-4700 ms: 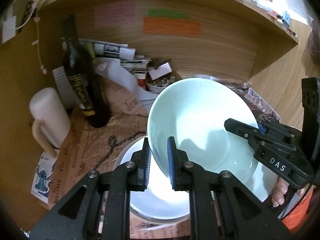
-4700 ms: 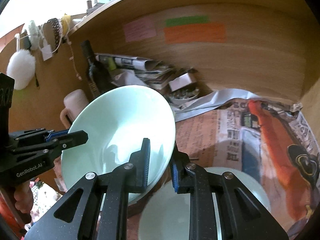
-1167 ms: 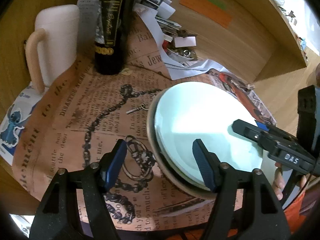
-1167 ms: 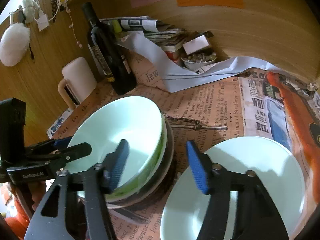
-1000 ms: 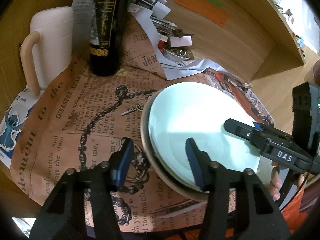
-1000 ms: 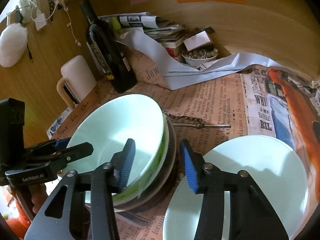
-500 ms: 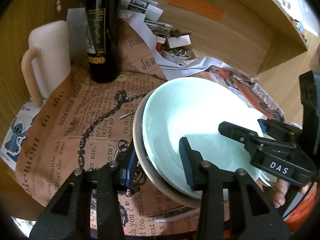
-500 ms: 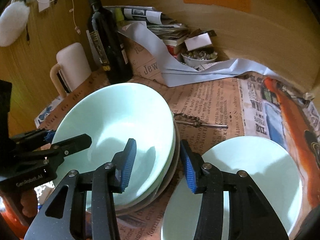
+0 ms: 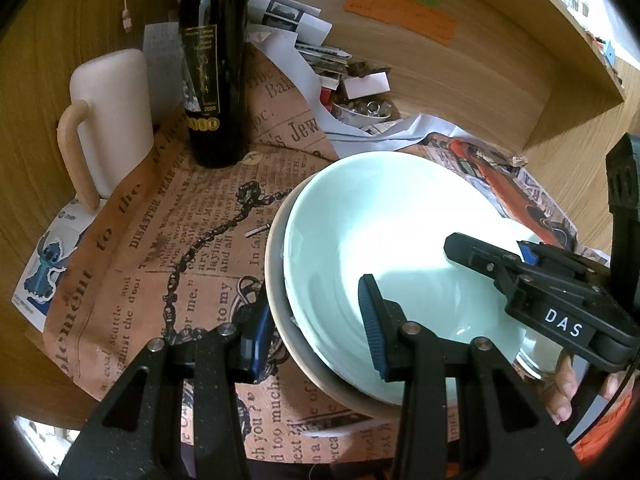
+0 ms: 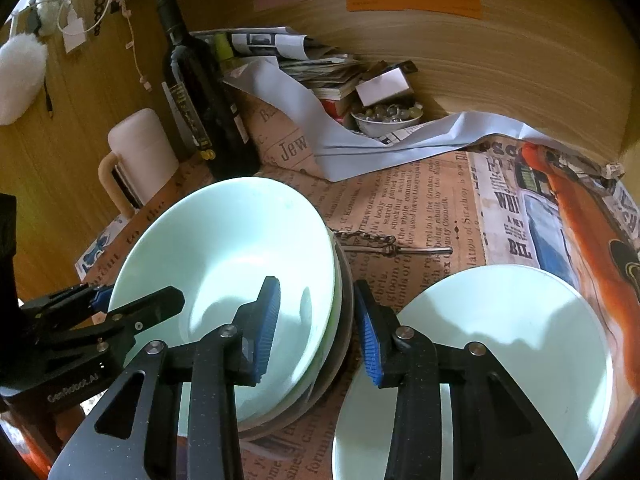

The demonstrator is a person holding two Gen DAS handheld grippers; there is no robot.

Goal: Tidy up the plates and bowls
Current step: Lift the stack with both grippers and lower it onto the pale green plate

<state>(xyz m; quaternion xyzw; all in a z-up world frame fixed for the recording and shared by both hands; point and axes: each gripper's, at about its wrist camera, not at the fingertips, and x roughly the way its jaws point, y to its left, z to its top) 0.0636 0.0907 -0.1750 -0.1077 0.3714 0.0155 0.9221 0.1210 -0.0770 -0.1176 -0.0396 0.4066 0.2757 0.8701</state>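
A pale green bowl (image 9: 400, 240) (image 10: 224, 248) sits on top of a stack, with a grey-brown plate (image 9: 276, 280) (image 10: 312, 396) at the bottom. My left gripper (image 9: 316, 332) (image 10: 136, 296) straddles the stack's near-left rim, one pad inside the bowl and one outside; I see no pad pressing. My right gripper (image 10: 316, 332) (image 9: 488, 248) straddles the opposite rim the same way. Its jaws are closing, with the rim between them and a gap still showing. A second pale green bowl (image 10: 500, 360) lies alone to the right of the stack.
A dark wine bottle (image 9: 212, 72) and a cream mug (image 9: 112, 116) stand behind and left of the stack. Piled papers and a small dish of trinkets (image 10: 386, 118) line the wooden back wall. A key on a chain (image 10: 384, 240) lies on the newspaper covering.
The bowl that both grippers held in the air has come down onto the stack. Both grippers let go, opened wide, then narrowed again around the stack's rim.
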